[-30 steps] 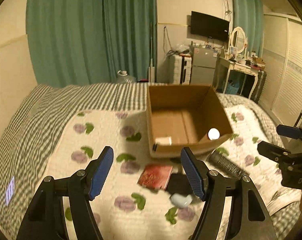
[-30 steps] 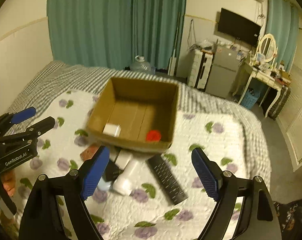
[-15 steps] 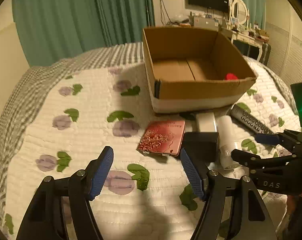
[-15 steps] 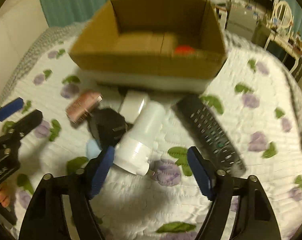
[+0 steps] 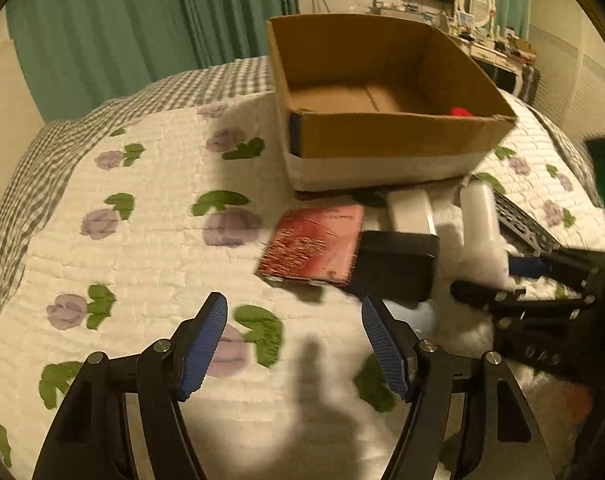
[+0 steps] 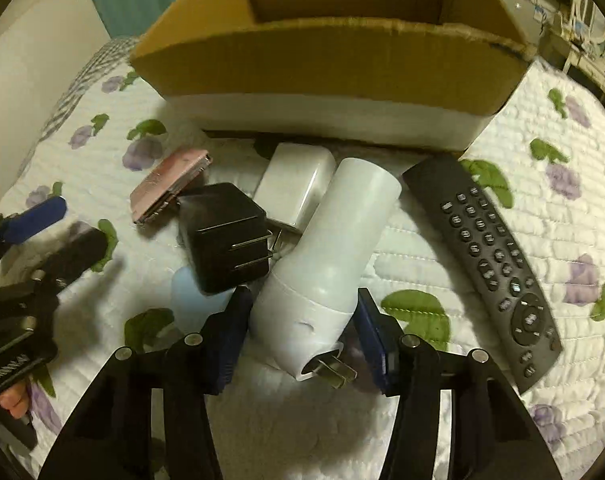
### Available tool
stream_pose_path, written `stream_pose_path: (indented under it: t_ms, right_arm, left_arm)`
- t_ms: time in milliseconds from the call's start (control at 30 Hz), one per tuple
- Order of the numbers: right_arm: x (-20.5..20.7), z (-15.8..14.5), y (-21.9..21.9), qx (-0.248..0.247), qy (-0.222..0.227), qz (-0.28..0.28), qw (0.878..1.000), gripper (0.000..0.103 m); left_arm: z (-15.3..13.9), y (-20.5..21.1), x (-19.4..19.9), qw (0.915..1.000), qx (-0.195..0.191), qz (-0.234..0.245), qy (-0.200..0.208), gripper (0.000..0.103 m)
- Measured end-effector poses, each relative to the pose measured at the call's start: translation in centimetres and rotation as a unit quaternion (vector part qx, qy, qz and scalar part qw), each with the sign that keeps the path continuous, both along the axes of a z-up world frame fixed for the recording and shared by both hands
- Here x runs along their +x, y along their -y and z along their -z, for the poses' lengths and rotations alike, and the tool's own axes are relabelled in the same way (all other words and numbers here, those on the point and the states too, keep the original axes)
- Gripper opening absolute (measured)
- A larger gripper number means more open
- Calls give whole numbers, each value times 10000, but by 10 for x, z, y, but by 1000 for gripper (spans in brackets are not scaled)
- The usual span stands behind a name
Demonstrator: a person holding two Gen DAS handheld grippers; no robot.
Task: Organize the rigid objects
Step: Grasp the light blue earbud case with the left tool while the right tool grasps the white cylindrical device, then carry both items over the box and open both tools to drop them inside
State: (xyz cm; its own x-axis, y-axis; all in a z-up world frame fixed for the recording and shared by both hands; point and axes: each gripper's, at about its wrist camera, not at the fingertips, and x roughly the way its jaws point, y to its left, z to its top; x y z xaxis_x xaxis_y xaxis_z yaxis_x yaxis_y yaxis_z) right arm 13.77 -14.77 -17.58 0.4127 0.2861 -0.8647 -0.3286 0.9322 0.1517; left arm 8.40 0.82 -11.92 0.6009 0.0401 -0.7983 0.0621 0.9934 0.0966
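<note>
A cardboard box [image 5: 382, 140] [image 6: 342, 60] stands on the quilted bed with a red object [image 5: 460, 111] inside. In front of it lie a red-pink flat case [image 5: 316, 244] [image 6: 168, 182], a black plug adapter [image 5: 396, 264] [image 6: 226, 236], a white charger block [image 6: 298, 184], a white cylindrical plug device [image 6: 334, 256] and a black remote [image 6: 498, 260]. My right gripper [image 6: 302, 336] straddles the plug end of the white cylinder, its jaws close on both sides. My left gripper [image 5: 290, 344] is open and empty just short of the red case.
A pale blue object [image 6: 190, 294] lies partly under the black adapter. The left gripper shows at the left edge of the right wrist view [image 6: 30, 280]. Green curtains [image 5: 142, 20] and a dresser with a mirror [image 5: 478, 4] stand beyond the bed.
Both grippers have come down and forward towards the pile in front of the box. The right gripper's jaws have narrowed around the white cylinder's plug end.
</note>
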Motion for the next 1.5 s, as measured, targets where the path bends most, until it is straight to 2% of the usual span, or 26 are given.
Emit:
stream_pose_path:
  t_ms: [133,300,367,567,667,733,867,1100,1267,1500]
  right_arm:
    - [-5,-24,27,88,264,290,9992,52]
    - [-3,-43,56,361,419,625,9965,52]
    - [-4,-42,65,542,371,669,9956,52]
    - [0,-30,62,532,297,651,9960,52]
    - [3,-26,64,509,266,678,9960,52]
    - [3,-25,62,487,259,659,9963,52]
    - [2,-24,61,414,247,640,9968,52]
    - [-7,-45,62,265,398,683,9965,52]
    - [-19,-85,61,133,728,694,9948,52]
    - [-29,-157,56,51,1267,641,9898,52]
  left_arm:
    - [8,22,-3,9990,-248,262,-271,73]
    - [34,54,2,9969,-173,430,-642,73]
    - [41,60,9,9966,-61,364,-733,73]
    - [56,69,26,9958,53,329,-855,73]
    - [60,74,30,9958,123,353,-832,69]
    - [61,75,28,9955,31,435,-837,58]
    - [58,75,22,9956,-27,484,-806,58]
    - [27,64,-9,9966,-380,384,-618,58]
    - [-23,60,-29,9972,-577,444,-196,58]
    - [-95,57,-24,9957,-614,492,498,58]
